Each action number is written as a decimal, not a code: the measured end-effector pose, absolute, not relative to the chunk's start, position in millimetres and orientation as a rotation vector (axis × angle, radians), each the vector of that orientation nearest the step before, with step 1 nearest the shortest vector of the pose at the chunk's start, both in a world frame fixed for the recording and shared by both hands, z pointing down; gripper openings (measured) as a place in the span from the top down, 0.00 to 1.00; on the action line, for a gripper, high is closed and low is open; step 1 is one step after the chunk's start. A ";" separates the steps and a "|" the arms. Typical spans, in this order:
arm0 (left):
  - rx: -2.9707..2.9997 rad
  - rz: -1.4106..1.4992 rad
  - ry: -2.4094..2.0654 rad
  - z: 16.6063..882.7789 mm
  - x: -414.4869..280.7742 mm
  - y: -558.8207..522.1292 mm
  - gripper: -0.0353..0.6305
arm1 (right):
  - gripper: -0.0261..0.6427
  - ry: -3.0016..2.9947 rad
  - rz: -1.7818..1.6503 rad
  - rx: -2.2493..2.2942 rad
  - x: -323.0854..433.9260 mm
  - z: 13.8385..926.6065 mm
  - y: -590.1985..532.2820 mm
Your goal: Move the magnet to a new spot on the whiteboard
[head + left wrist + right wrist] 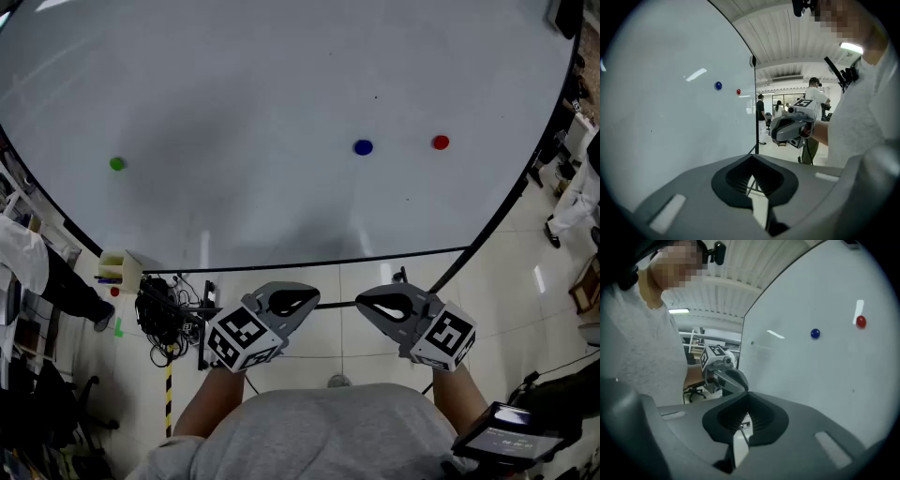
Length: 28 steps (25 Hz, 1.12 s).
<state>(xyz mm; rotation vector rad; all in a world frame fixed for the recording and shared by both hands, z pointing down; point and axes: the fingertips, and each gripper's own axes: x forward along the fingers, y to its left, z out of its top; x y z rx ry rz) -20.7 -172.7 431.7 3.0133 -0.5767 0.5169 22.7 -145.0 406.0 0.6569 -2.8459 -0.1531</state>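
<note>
Three round magnets sit on the whiteboard: a green magnet at the left, a blue magnet and a red magnet at the right. Both grippers hang low by my body, below the board's bottom edge and far from every magnet. My left gripper is shut with nothing in it, tip pointing right. Facing it, my right gripper is shut and empty too. The left gripper view shows the blue magnet and red magnet; the right gripper view shows the blue magnet, red magnet and green magnet.
A tangle of black cables and a yellow box lie on the floor under the board's left part. A person in white stands past the board's right end. A dark device with a screen is by my right elbow.
</note>
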 end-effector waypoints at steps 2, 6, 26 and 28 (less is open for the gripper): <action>3.027 0.499 -0.567 420.6 -9.9 -187.1 0.97 | 0.95 -2.835 -0.276 0.634 26.6 388.4 -158.2; 3.040 0.483 -0.603 404.9 -1.0 -208.0 0.97 | 0.95 -2.815 -0.361 0.539 34.6 380.6 -177.2; 2.997 0.372 -0.523 385.1 -34.5 -206.9 0.97 | 0.76 -1.917 -1.276 1.276 54.1 257.2 -325.1; 2.997 0.360 -0.531 383.7 -37.9 -207.2 0.97 | 0.77 -1.813 -1.326 1.277 53.2 261.0 -326.3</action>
